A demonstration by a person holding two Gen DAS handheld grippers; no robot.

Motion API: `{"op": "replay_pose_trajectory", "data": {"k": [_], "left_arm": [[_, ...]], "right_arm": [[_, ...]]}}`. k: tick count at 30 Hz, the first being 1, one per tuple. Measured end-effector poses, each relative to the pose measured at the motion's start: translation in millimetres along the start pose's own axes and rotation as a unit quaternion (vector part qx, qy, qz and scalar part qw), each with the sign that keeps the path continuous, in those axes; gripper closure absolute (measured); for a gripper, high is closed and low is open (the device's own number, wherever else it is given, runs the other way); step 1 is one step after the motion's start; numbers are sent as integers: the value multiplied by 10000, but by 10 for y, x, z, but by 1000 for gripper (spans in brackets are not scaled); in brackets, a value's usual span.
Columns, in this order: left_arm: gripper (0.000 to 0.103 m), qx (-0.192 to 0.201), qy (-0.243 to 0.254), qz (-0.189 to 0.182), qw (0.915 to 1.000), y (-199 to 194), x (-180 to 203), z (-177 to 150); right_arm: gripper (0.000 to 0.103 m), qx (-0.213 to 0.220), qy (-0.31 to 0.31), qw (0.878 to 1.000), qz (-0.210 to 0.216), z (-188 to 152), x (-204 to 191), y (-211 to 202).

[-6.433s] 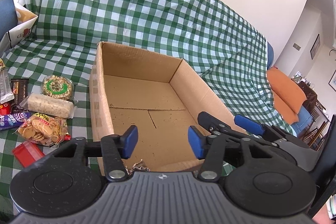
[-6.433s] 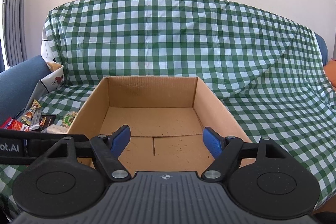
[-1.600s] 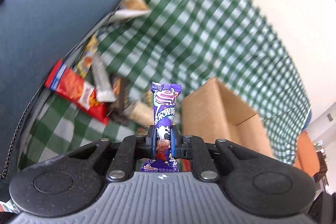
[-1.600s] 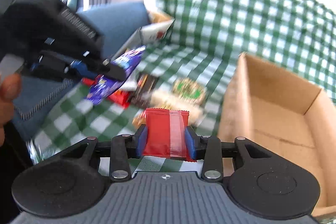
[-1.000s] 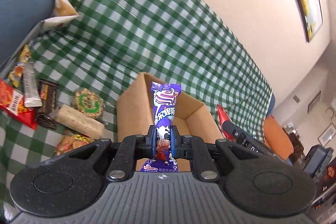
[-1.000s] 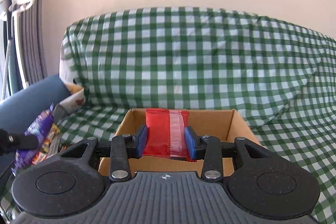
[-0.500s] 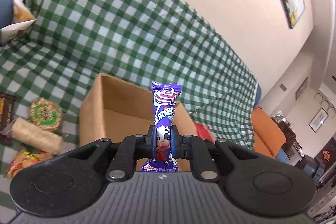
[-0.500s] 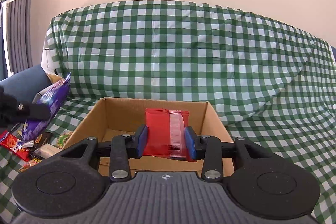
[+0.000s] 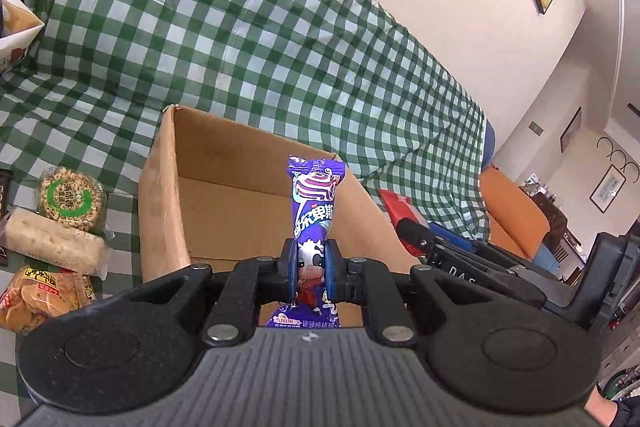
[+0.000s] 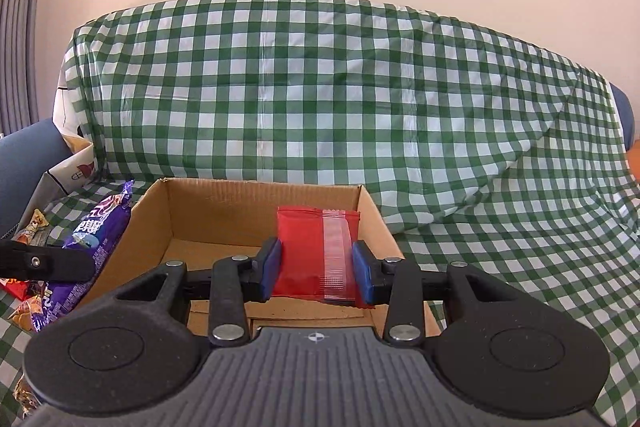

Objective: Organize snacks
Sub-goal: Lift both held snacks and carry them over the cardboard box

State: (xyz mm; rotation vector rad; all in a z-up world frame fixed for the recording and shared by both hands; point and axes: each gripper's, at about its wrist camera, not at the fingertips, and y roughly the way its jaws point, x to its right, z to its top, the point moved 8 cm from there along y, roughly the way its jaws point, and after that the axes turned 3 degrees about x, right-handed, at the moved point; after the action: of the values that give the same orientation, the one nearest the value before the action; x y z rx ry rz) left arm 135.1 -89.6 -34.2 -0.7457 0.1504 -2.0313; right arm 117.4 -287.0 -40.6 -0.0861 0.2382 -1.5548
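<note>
Three loose snacks [image 9: 56, 227] (left wrist view only) beside box [image 9: 160, 211].

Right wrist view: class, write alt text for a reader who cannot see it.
The right tongs grip a flat red foil snack packet above an open brown cardboard box on a green-and-white checked cloth. At left, a purple candy wrapper is held by other tongs.

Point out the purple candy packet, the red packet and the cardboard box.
purple candy packet [image 9: 314, 203]: left wrist view, upper printed face.
red packet [image 10: 308, 247]: right wrist view, middle of its front.
cardboard box [image 10: 256, 207]: right wrist view, inner back wall.
</note>
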Motion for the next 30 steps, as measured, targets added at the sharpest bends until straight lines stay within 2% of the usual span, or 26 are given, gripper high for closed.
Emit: {"op": "replay_pose_trajectory", "data": {"k": [30], "left_arm": [[89, 133, 212, -276, 9993, 2, 128, 23]], "right_arm": [[62, 121, -90, 9999, 39, 14, -9, -40]]}}
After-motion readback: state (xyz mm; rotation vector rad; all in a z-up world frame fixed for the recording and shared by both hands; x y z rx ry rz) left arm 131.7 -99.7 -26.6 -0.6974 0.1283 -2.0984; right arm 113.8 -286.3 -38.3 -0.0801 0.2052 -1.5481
